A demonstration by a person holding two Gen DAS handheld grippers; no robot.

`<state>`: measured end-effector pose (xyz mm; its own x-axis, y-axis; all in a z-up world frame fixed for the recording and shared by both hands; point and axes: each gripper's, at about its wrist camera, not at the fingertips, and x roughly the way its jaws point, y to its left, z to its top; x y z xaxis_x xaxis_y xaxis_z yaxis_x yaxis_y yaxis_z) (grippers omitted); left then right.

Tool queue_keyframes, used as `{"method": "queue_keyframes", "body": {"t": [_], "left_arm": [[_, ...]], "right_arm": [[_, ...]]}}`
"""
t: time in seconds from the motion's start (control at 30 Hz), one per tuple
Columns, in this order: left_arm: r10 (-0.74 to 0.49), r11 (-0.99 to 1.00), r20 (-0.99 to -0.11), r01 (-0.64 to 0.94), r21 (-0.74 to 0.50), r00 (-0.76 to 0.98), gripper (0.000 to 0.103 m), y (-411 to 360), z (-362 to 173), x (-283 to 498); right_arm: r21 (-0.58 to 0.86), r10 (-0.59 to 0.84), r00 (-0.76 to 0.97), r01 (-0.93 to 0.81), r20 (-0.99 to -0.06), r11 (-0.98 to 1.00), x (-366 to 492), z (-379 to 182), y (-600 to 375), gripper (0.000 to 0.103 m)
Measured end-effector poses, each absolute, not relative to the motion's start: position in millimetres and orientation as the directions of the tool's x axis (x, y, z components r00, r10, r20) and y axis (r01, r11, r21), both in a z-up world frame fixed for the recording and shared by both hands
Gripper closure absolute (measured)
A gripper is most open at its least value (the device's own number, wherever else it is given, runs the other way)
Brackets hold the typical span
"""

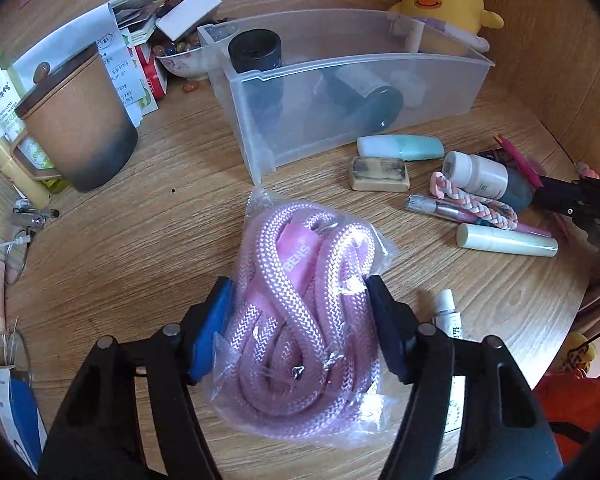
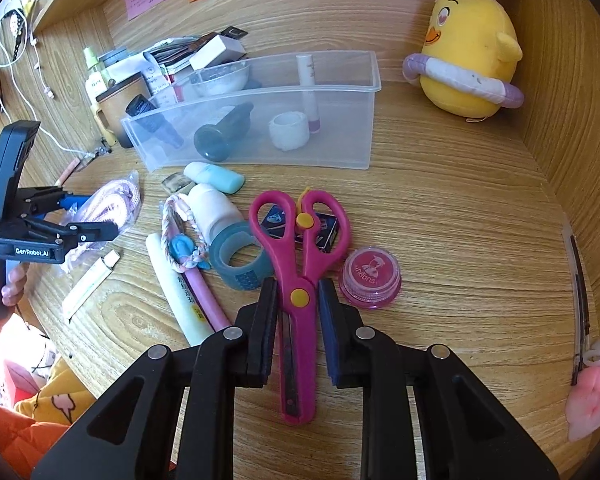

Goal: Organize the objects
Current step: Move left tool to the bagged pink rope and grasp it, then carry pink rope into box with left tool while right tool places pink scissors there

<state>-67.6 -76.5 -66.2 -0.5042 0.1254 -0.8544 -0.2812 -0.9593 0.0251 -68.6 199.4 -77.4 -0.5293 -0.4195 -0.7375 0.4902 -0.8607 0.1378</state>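
Note:
A pink braided rope in a clear plastic bag lies on the wooden desk. My left gripper is open, one pad on each side of the bag; it also shows in the right wrist view beside the bag. Pink scissors lie flat on the desk. My right gripper is open, its pads either side of the scissors near the pivot, with small gaps. A clear plastic bin stands behind and holds dark bottles and other small items.
Loose toiletries lie right of the bag: a mint tube, white bottle, braided band, pale stick. A brown mug stands left. A yellow plush chick and pink round jar sit near the scissors.

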Motion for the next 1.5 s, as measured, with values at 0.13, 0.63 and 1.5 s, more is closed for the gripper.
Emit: {"method": "queue_keyframes", "body": {"t": [0.13,0.63,1.5], "left_arm": [[0.097,-0.966,-0.836,-0.255,0.052,-0.540,0.043,-78,-64,-62],[0.165,-0.970,-0.709,-0.244,0.011,-0.686,0.053,-46,2,-50],[0.218,-0.970,-0.644,-0.238,-0.058,-0.733,0.053,-22,52,-133]], "right_arm": [[0.143,-0.430,-0.552,0.486,-0.715,-0.862,-65,-68,202,0.086],[0.168,-0.473,-0.606,0.490,-0.639,-0.856,-67,-33,197,0.095],[0.116,-0.485,-0.735,0.493,-0.474,-0.862,-118,48,194,0.095]]}}
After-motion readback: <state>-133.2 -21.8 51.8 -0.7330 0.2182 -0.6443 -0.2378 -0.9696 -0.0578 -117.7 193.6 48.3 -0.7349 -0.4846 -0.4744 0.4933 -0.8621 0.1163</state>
